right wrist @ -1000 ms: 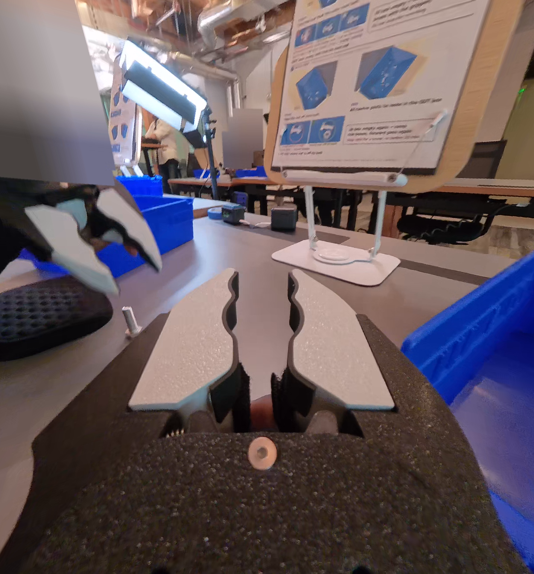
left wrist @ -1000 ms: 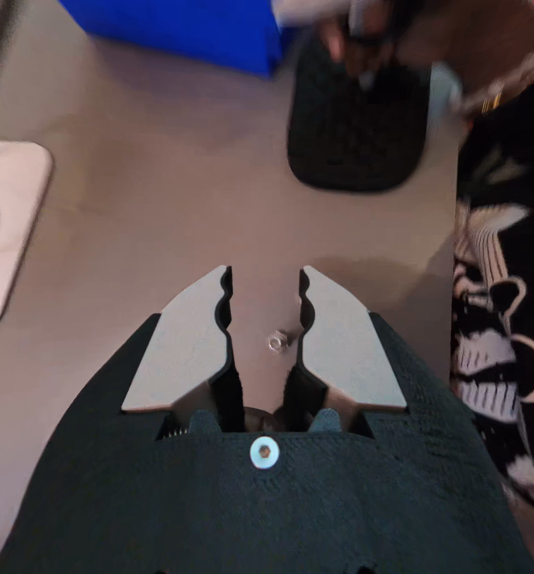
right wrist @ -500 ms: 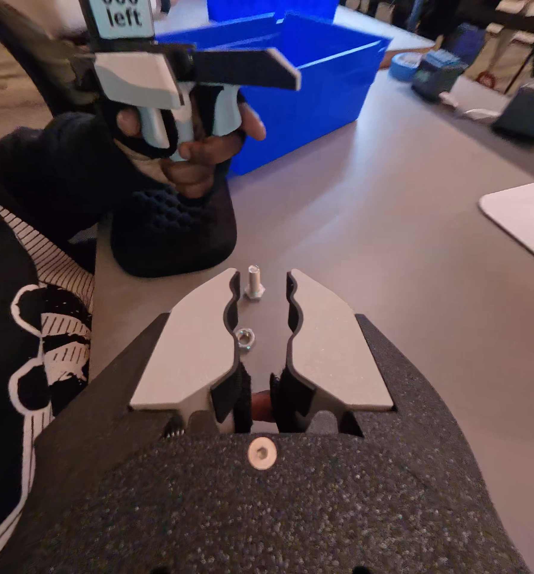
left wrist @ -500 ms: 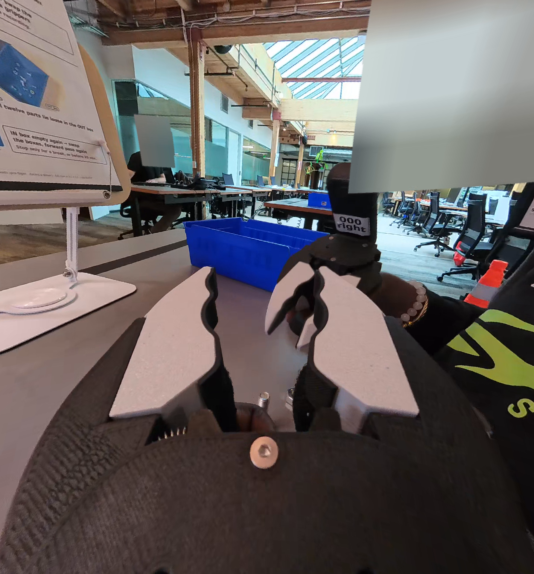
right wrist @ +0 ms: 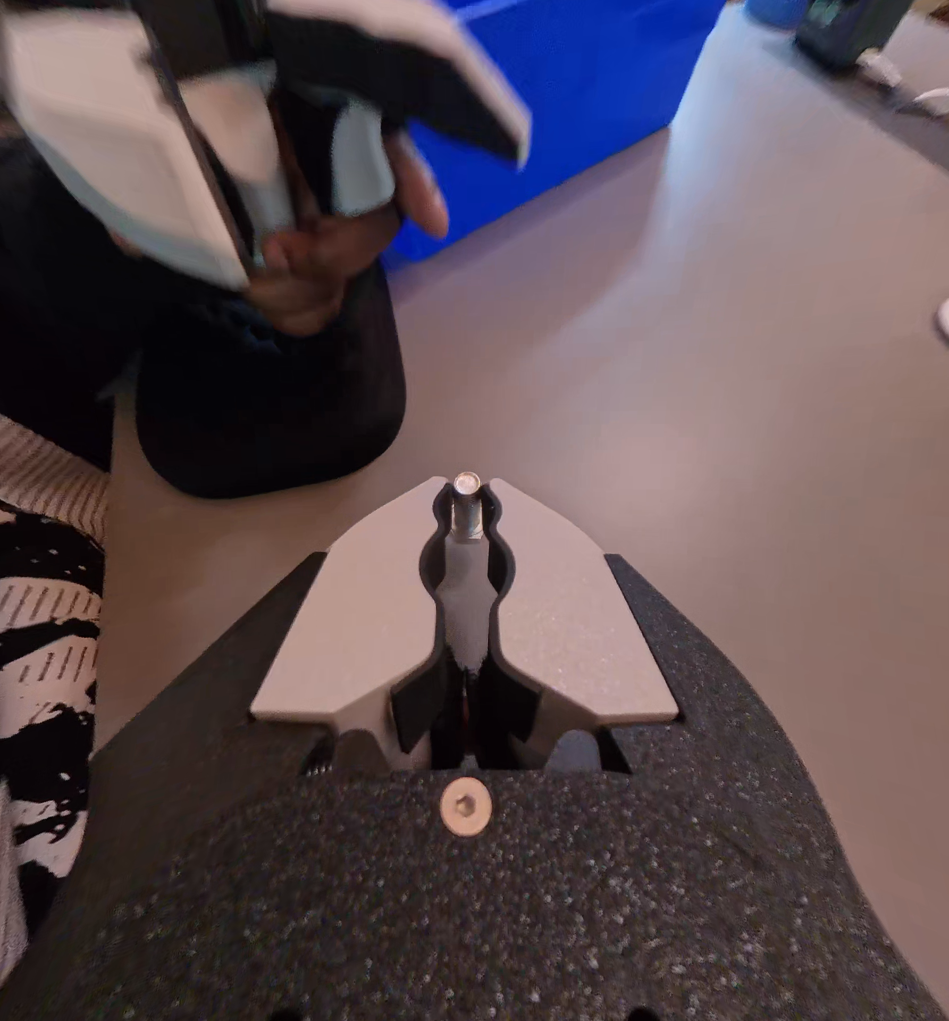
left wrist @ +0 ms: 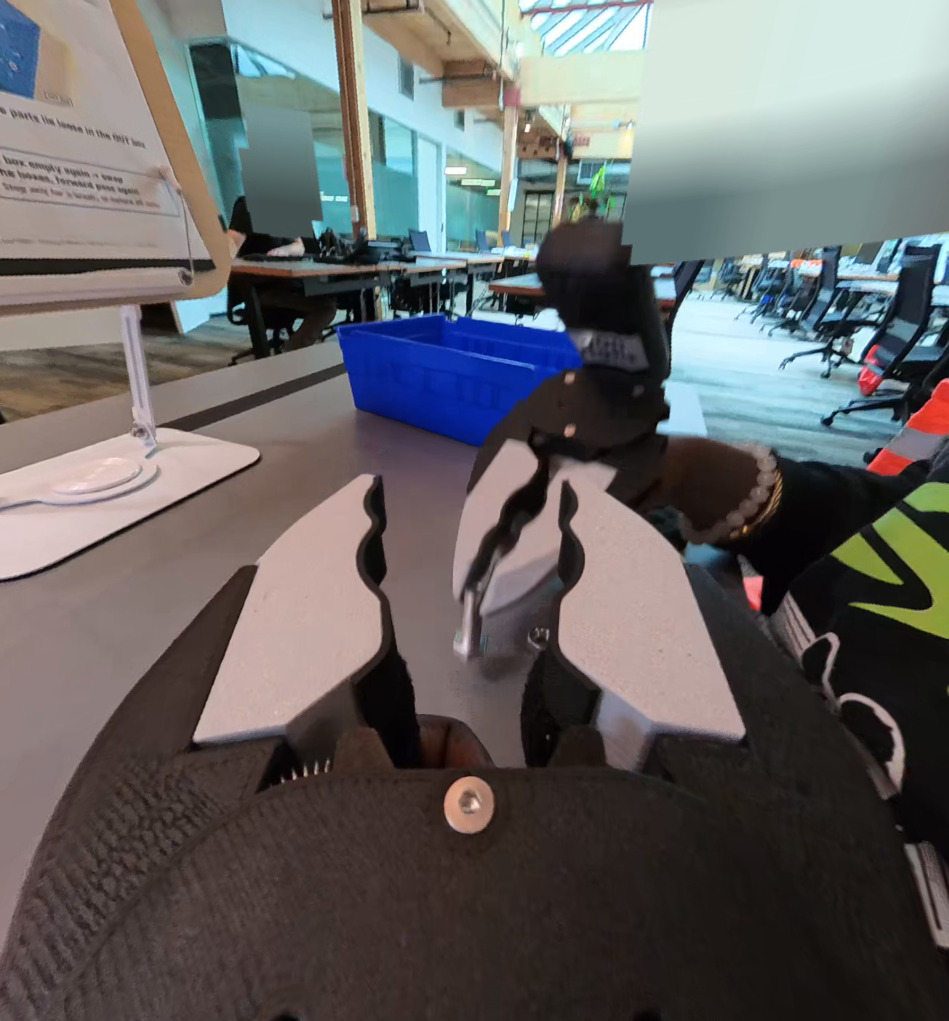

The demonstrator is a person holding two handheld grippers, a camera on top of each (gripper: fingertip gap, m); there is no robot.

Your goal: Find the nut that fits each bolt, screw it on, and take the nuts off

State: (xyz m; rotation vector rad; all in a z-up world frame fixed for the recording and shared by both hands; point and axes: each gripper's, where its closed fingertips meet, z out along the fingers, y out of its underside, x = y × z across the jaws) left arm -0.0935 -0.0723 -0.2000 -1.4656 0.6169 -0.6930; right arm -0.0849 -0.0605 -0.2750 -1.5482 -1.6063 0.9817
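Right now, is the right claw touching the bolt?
Touching. In the right wrist view the right claw is shut on the bolt: both fingers press against its threaded shank near their tips, with no gap on either side.

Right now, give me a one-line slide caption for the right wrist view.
Right gripper shut on a bolt over the grey table, black pad and blue bin beyond.
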